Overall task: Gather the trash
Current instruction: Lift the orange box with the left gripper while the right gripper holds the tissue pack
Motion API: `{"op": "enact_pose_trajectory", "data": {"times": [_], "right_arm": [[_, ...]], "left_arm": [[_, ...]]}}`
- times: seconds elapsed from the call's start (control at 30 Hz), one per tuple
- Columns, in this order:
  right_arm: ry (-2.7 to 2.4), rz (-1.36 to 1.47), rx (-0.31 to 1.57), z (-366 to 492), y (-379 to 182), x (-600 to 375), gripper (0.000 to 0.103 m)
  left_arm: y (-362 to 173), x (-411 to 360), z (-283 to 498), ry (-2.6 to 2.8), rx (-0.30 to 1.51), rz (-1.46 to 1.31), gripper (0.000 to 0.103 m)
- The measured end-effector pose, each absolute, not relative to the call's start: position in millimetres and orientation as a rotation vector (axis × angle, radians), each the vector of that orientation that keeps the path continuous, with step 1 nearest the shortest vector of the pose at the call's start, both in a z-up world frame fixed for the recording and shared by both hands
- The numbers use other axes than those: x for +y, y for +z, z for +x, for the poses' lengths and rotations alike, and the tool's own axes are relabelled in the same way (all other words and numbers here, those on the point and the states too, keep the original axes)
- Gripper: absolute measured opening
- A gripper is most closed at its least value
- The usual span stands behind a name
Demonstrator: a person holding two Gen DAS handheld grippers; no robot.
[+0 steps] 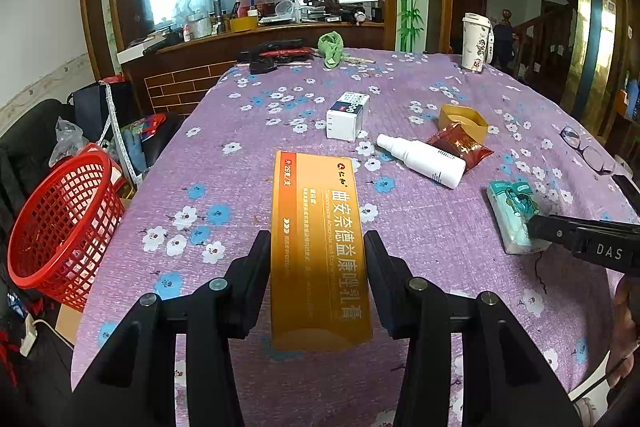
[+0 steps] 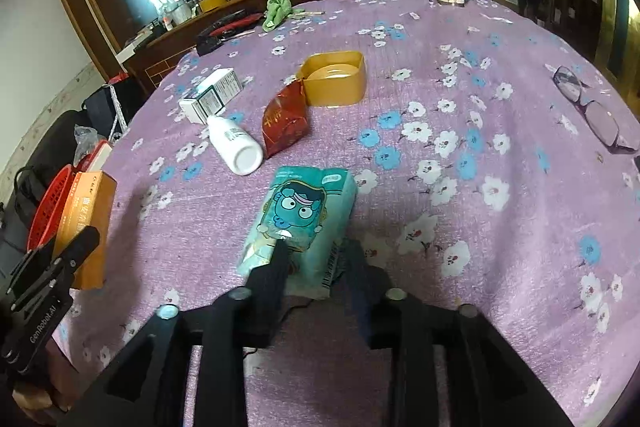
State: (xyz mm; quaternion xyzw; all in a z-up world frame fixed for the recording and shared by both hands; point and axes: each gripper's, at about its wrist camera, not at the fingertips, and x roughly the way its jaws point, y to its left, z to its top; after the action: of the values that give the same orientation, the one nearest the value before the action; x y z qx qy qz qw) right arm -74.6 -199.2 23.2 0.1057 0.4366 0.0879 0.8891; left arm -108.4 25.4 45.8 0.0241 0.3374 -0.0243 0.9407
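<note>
Tissue pack [image 2: 304, 223] dead ahead, lying flat on the purple floral tablecloth [image 2: 460, 107], and my right claw [image 2: 316, 259] has its near end between parted fingers, not yet pinched. Over on the other side, my left claw [image 1: 316, 247] is clamped on the orange medicine box [image 1: 316, 243], held above the cloth, with the red basket [image 1: 64, 223] waiting off the table's left edge. Trouble spots now: that pack is soft and slick, so I reckon a shallow bite on its end could let it squirt out or sag. One finger sits on top of the wrapper rather than beside it, so closing might just crush it. White bottle [image 2: 236, 147] lies near; a careless sweep could roll it.
</note>
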Motion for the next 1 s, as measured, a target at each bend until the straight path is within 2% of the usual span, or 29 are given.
{"op": "enact_pose_trajectory", "data": {"times": [0.07, 0.1, 0.4, 0.57, 0.67, 0.77, 1.0], "right_arm": [[0.175, 0.209, 0.898, -74, 24, -196, 0.054], [0.172, 0.193, 0.893, -73, 25, -192, 0.055], [0.12, 0.033, 0.89, -60, 16, -161, 0.058], [0.124, -0.006, 0.856, -64, 20, -159, 0.031], [0.132, 0.018, 0.843, -67, 24, -164, 0.02], [0.139, 0.038, 0.833, -72, 27, -166, 0.016], [0.156, 0.074, 0.801, -82, 40, -169, 0.015]], "left_arm": [[46, 25, -108, -0.05, 0.69, 0.05, 0.045], [45, 26, -108, -0.051, 0.691, 0.049, 0.045], [43, 25, -107, -0.053, 0.697, 0.047, 0.045], [41, 26, -105, -0.048, 0.699, 0.047, 0.045], [39, 26, -105, -0.044, 0.7, 0.05, 0.045], [39, 27, -105, -0.041, 0.7, 0.051, 0.045], [41, 28, -106, -0.036, 0.693, 0.051, 0.045]]}}
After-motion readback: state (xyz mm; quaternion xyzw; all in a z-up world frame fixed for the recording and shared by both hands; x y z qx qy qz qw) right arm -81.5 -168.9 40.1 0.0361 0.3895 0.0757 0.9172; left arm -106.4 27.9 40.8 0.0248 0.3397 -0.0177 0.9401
